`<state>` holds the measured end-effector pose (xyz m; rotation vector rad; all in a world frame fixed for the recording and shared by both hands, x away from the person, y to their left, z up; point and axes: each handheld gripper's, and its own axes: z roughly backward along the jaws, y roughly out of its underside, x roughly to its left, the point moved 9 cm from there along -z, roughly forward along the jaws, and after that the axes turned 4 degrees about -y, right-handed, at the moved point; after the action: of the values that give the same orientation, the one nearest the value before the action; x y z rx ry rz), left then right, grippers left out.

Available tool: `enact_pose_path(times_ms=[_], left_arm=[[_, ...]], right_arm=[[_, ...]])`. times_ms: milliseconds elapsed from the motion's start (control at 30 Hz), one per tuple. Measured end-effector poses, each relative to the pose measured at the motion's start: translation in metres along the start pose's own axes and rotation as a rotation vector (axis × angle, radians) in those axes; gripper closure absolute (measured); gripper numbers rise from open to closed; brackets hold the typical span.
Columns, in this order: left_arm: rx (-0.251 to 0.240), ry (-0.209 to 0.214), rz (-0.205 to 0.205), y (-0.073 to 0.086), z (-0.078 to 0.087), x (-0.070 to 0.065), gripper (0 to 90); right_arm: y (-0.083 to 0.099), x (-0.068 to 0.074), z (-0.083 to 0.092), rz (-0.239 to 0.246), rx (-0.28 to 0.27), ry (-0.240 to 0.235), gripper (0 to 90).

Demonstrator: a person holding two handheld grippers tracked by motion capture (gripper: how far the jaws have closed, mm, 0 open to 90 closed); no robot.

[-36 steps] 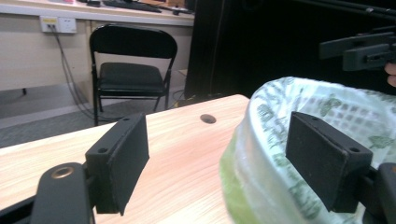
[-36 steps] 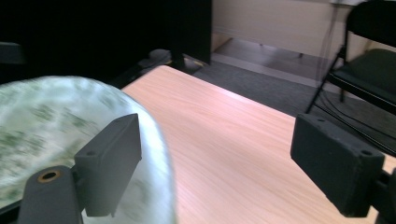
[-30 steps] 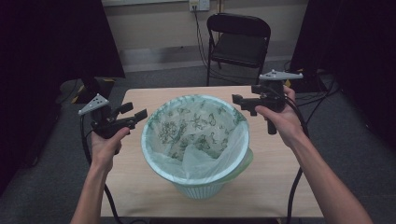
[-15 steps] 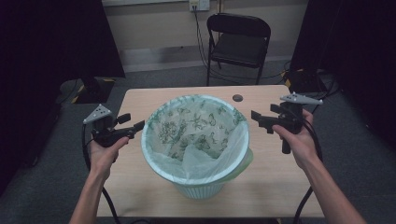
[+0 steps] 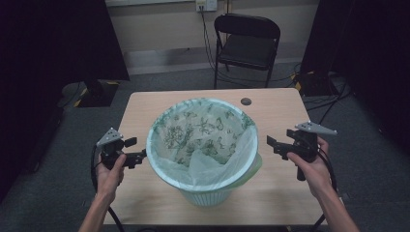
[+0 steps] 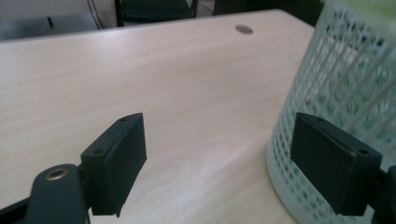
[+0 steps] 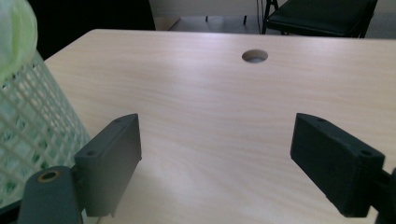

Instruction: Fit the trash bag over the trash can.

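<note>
While the lined basket point(image 5: 205, 150) sits btwn them, left gripper point(image 5: 140, 158) & right gripper point(image 5: 271, 144) hang beside it, both released, nothing gripped; left's jaws just widened.

Light falls from above onto the pale counter point(image 5: 275, 111), which shines softly; the room around it sinks into near-black at both sides. Both gripper views are bright but soft (the near black fingers point(image 6: 116, 163) and the basket mesh point(image 6: 345, 84) blur), with faint glare patches on the wood.
</note>
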<state>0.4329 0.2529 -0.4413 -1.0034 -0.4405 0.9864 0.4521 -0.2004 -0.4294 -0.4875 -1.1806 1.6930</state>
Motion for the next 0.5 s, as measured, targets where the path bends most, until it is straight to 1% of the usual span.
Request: enact_pose_path(times_ms=[33,100,200,267,333,400,467,500], left_arm=[[0.007,-0.008,0.001,0.004,0.0,-0.001,18.2],[0.019,-0.02,-0.011,0.013,0.0,0.0,18.3],[0.035,-0.02,-0.004,0.024,-0.001,-0.002,18.1],[0.053,-0.014,0.0,0.031,-0.002,-0.003,18.1],[0.082,-0.005,-0.002,0.041,-0.005,-0.006,18.1],[0.104,-0.014,-0.017,0.05,-0.007,-0.007,18.1],[0.11,-0.022,-0.003,0.057,-0.008,-0.007,18.1],[0.118,-0.022,-0.004,0.061,-0.009,-0.007,18.1]], right_arm=[[0.006,0.0,0.001,0.0,0.005,-0.002,15.7],[0.018,-0.001,0.002,0.007,0.026,0.006,15.7],[0.036,-0.003,0.004,0.027,0.051,0.029,15.7],[0.046,-0.004,0.006,0.013,0.053,0.026,15.7],[0.055,-0.006,0.007,0.011,0.06,0.03,15.7],[0.068,-0.009,0.008,0.011,0.077,0.044,15.7],[0.077,-0.012,0.008,-0.002,0.086,0.048,15.7],[0.082,-0.013,0.008,-0.007,0.094,0.051,15.7]])
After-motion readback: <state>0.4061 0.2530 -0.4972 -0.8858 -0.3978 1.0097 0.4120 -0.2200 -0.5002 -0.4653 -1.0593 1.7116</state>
